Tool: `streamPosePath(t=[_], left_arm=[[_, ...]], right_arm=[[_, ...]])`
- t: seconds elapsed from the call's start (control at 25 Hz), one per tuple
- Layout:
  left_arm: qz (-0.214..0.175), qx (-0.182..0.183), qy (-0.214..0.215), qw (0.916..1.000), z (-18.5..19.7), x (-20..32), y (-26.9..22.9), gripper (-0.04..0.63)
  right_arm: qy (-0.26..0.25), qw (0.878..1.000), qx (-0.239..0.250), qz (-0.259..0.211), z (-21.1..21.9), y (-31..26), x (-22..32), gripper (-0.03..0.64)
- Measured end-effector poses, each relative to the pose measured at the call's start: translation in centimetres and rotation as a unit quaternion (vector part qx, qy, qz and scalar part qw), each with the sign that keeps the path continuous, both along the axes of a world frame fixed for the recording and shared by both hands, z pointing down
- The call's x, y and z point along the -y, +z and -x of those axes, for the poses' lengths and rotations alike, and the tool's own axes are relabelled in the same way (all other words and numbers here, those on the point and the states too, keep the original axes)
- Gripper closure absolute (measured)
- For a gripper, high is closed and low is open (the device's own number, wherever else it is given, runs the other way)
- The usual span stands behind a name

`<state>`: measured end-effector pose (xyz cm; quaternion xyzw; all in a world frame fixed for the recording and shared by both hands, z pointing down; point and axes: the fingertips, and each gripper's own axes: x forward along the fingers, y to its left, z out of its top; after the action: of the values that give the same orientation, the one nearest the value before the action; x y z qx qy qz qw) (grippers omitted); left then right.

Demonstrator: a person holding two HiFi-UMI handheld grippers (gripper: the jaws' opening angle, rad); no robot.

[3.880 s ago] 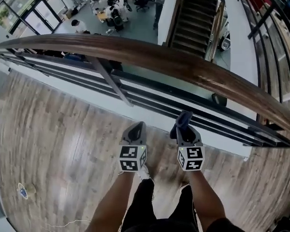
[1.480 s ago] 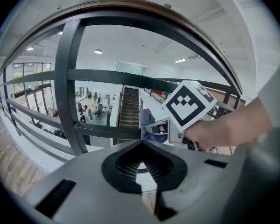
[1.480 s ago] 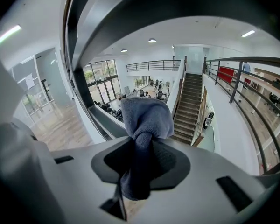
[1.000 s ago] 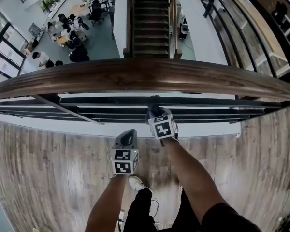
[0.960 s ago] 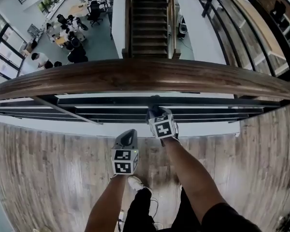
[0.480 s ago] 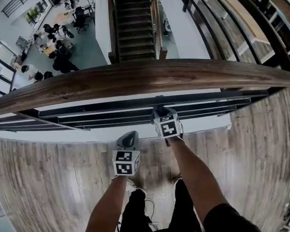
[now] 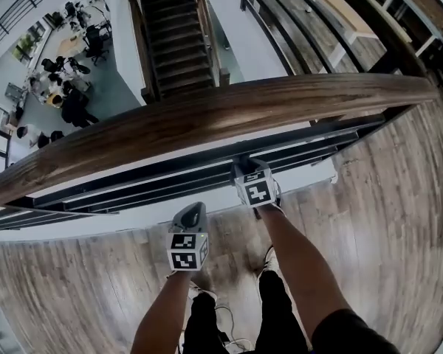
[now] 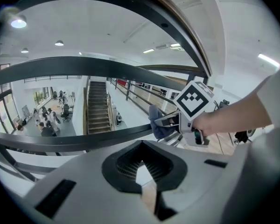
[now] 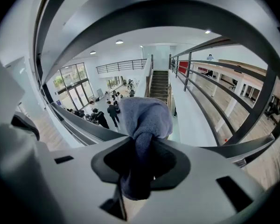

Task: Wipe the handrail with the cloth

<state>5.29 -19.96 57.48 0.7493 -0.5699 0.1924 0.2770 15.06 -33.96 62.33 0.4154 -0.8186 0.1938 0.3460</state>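
Observation:
The brown wooden handrail [image 7: 229,109] runs slantwise across the head view, lower at the left and higher at the right. My right gripper [image 7: 244,165] is just under it, against the dark metal bars [image 7: 155,185], shut on a blue-grey cloth [image 9: 147,120]. The cloth bulges out in front of the jaws in the right gripper view. It also shows in the left gripper view as the cloth [image 8: 158,124] beside the marker cube [image 8: 192,101]. My left gripper [image 7: 193,211] is lower and nearer the body, shut on nothing, its tip [image 8: 142,172] pointing at the bars.
Beyond the railing is a drop to a lower floor, with a staircase [image 7: 173,35] and people at desks [image 7: 63,80]. I stand on wood plank flooring [image 7: 74,293]. A thin cable lies by the shoes [image 7: 221,316].
The right gripper with the cloth has gone from floor height up to the bars under the handrail. In the last second the view has turned, so the rail now slants. The left gripper stays low.

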Motion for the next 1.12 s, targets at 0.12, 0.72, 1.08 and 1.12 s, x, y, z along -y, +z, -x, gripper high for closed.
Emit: streamPosePath(t=[0.12, 0.72, 1.08, 1.12], left_arm=[[0.0, -0.001, 0.011, 0.9999, -3.1, 1.1, 0.3, 0.592], [0.007, -0.011, 0.084, 0.9964, -21.1, 7.3, 2.2, 0.592], [0.015, -0.011, 0.12, 0.9926, -29.6, 10.5, 3.4, 0.592], [0.017, -0.01, 0.122, 0.9923, -30.2, 10.7, 3.5, 0.592]], right_arm=[[0.009, 1.0, 0.001, -0.002, -3.4, 0.0, 1.2, 0.51], [0.078, 0.997, -0.012, -0.013, -24.4, -0.2, 8.7, 0.509], [0.107, 0.994, -0.034, -0.007, -35.0, -0.3, 13.1, 0.509], [0.109, 0.993, -0.035, -0.007, -35.9, -0.3, 13.4, 0.509]])
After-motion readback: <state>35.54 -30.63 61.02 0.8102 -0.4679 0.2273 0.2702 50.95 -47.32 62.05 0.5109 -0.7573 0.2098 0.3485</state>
